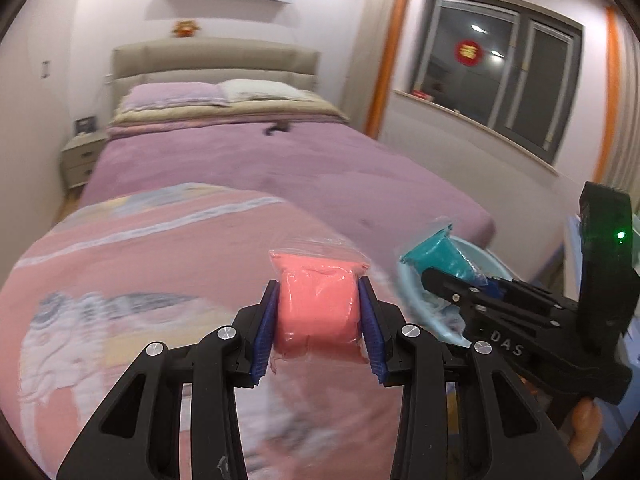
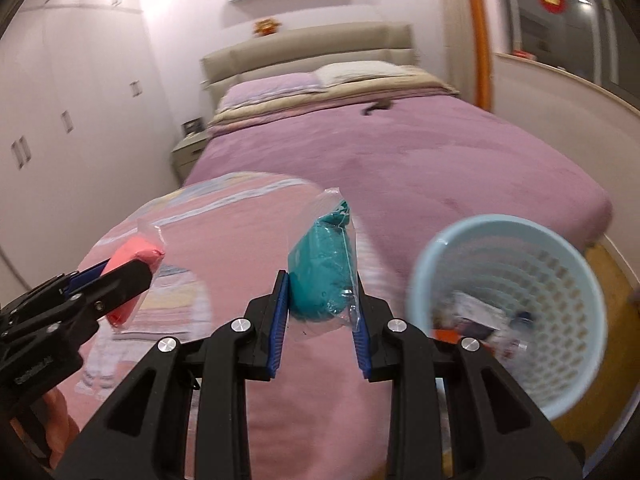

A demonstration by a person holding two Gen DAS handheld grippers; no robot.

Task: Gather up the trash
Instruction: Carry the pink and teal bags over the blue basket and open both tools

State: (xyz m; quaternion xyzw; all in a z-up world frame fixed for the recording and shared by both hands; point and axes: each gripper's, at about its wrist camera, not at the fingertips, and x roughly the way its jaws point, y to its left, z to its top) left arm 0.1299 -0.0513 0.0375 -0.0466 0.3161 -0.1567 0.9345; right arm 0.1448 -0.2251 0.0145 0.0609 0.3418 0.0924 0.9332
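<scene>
My left gripper [image 1: 318, 300] is shut on a pink clay packet [image 1: 318, 304] in clear plastic and holds it above the pink blanket [image 1: 140, 280]. My right gripper [image 2: 320, 300] is shut on a teal clay packet [image 2: 322, 272] in clear plastic, also above the blanket. The right gripper with the teal packet [image 1: 436, 258] shows at the right of the left wrist view. The left gripper with the pink packet [image 2: 132, 276] shows at the left of the right wrist view. A light blue mesh trash basket [image 2: 560, 360] stands to the right of the right gripper, with several scraps inside.
A bed with a purple cover [image 1: 300, 168] and pillows [image 1: 192, 96] stretches ahead. A small dark item [image 1: 278, 128] lies on it. A nightstand [image 1: 82, 154] stands at the left, white wardrobes [image 2: 60, 120] along the left wall, a window [image 1: 508, 64] at the right.
</scene>
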